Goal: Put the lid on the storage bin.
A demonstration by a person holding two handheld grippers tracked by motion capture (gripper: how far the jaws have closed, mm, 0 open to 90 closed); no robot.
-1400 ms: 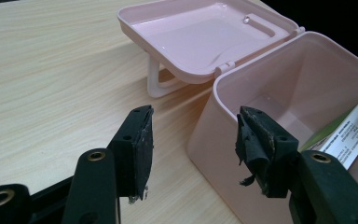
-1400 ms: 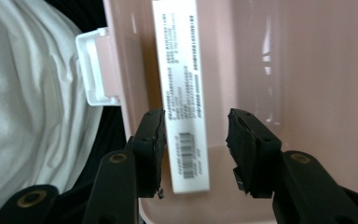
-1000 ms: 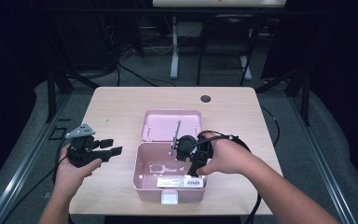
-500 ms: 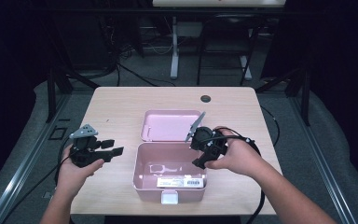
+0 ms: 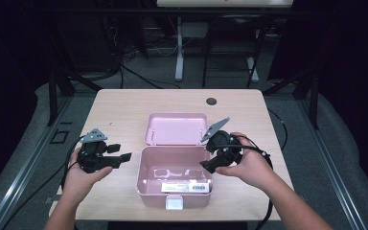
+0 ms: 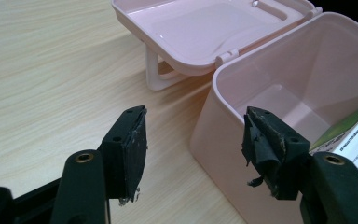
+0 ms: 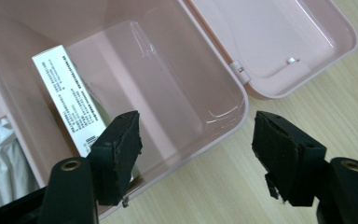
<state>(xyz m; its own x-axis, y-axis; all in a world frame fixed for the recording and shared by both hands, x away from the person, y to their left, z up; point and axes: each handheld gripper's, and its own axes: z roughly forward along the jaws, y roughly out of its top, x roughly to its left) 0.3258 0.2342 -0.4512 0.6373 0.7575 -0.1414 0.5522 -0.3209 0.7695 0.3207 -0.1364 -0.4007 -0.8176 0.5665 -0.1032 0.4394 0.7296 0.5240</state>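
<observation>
The right gripper (image 5: pixel 210 166) hangs at the right wall of the pink box (image 5: pixel 146 189), its jaws spread wide with nothing between them; they have just been opening, and in the right gripper view (image 7: pixel 196 149) they straddle the box's rounded corner without pressing on it, one jaw over the inside and the other over the wood. The right hand (image 5: pixel 249 163) grips the gripper's body from the right, and a cable trails back along the forearm. The left gripper (image 5: pixel 124 156) sits just left of the box, level with its far left corner, held by the left hand (image 5: pixel 79 175); its jaws too stand wide and empty and have just been opening, and in the left gripper view (image 6: pixel 193 140) they frame the box's outer wall with a gap on either side. The box stands open in the near middle of the table (image 5: pixel 124 105), its lid (image 5: pixel 175 127) thrown back flat on the far side, joined at the hinge. Inside, a white printed label (image 7: pixel 67 98) lies against the near wall. Far off, near the table's far edge, a small dark round grommet (image 5: pixel 212 101) sits in the wood.
</observation>
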